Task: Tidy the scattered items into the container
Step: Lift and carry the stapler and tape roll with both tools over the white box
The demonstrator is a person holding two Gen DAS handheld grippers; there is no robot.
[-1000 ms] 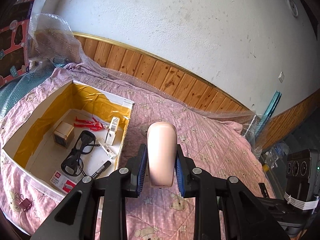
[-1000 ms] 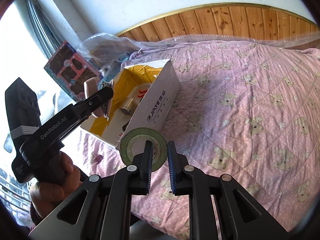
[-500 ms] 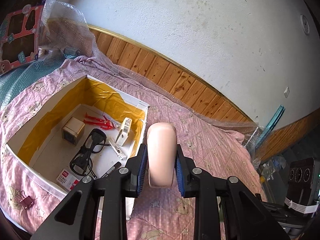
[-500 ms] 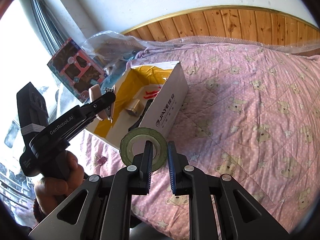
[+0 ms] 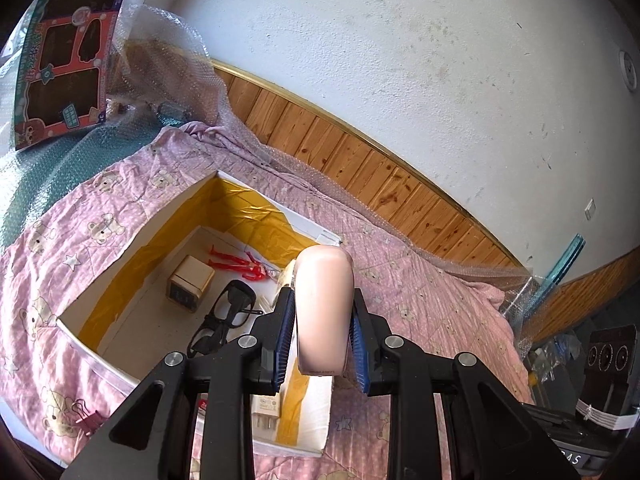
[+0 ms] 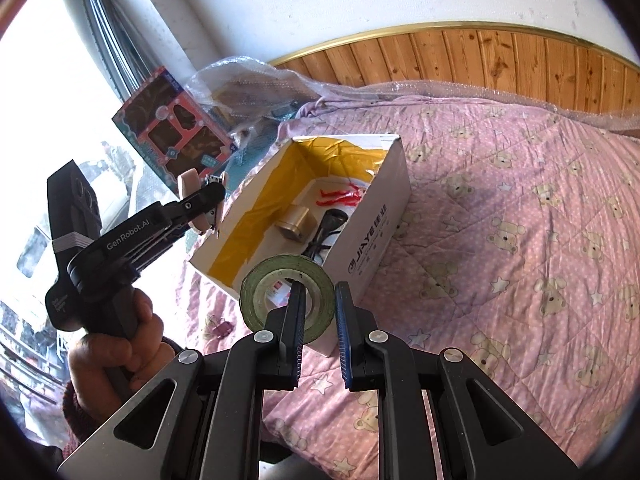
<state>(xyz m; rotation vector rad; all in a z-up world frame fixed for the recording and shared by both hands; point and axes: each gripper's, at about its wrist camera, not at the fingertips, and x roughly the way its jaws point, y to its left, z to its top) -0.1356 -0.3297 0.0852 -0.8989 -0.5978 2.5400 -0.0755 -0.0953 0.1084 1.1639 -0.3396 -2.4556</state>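
Note:
The white cardboard box (image 5: pixel 132 256) with yellow lining lies open on the pink bear-print quilt (image 5: pixel 420 300). Inside it are a gold cube (image 5: pixel 190 282), a red figure (image 5: pixel 236 262), black glasses (image 5: pixel 224 320) and a white charger (image 5: pixel 266 404). My left gripper (image 5: pixel 320 316) is shut on a pale pink rounded object (image 5: pixel 324 304) held over the box's near right corner. In the right wrist view the box (image 6: pixel 376 232) shows its printed side. My right gripper (image 6: pixel 318 320) is shut on the wall of a green tape roll (image 6: pixel 280 276), just in front of the box. The left gripper (image 6: pixel 208 204) hovers at the box's left edge.
A red toy package (image 5: pixel 60 60) and bubble wrap (image 5: pixel 168 52) stand behind the box by the wood-panelled wall (image 5: pixel 360 168). A pink binder clip (image 5: pixel 90 420) lies on the quilt near the box's front. A hand (image 6: pixel 116 352) holds the left gripper's handle.
Both grippers have moved closer to the box with their loads. The pink object now hangs over the box's corner, and the tape roll is nearer its front wall.

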